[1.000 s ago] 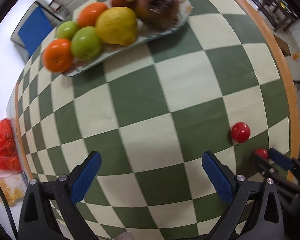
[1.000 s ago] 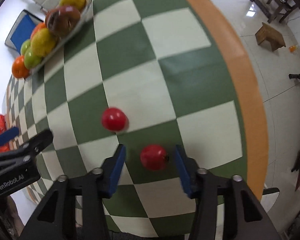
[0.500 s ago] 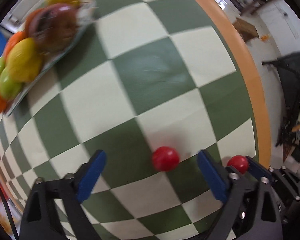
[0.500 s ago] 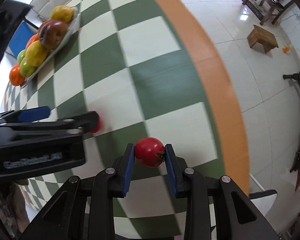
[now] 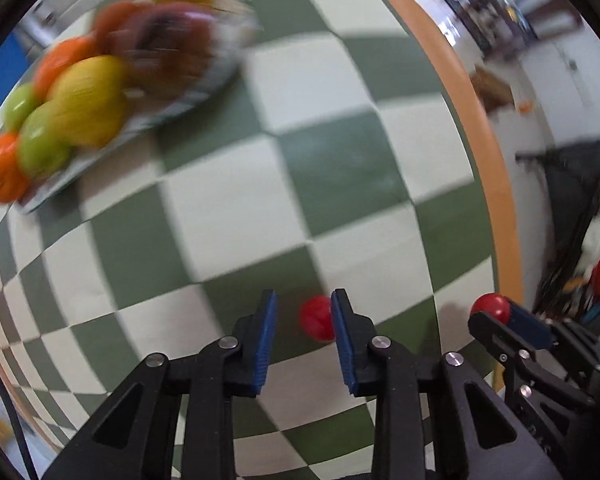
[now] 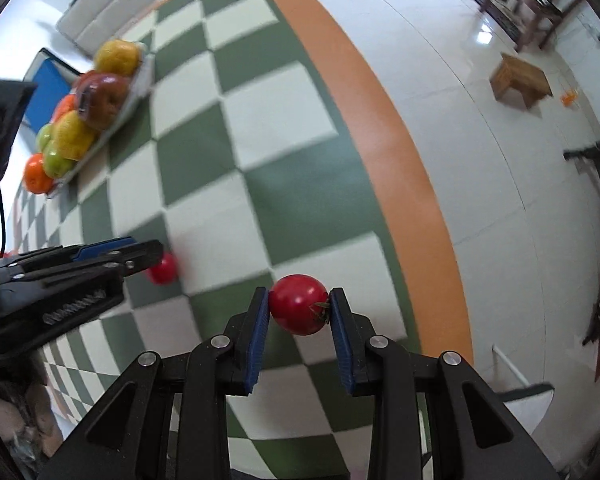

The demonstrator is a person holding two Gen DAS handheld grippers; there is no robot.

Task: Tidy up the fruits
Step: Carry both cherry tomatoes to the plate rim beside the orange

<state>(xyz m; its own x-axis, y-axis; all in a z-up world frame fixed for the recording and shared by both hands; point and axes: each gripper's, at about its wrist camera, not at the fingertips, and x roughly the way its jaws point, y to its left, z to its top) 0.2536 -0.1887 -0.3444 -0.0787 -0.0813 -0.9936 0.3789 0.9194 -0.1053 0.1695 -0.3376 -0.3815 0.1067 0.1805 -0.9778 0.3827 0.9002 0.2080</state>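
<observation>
Tongs on my right pinched a stemmed red tomato by the checked table's orange edge; my narrowed left tongs met a smaller red tomato at their right pad, grip unclear.

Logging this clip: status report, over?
Right gripper shut on red tomato. Left gripper shut at second tomato, grip unclear. Checkered cloth toward fruit plate bare.

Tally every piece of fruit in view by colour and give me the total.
Red tomatoes: 2
Oranges: 2
Green fruits: 2
Yellow fruits: 2
Dark red-brown fruits: 2
Total: 10
</observation>
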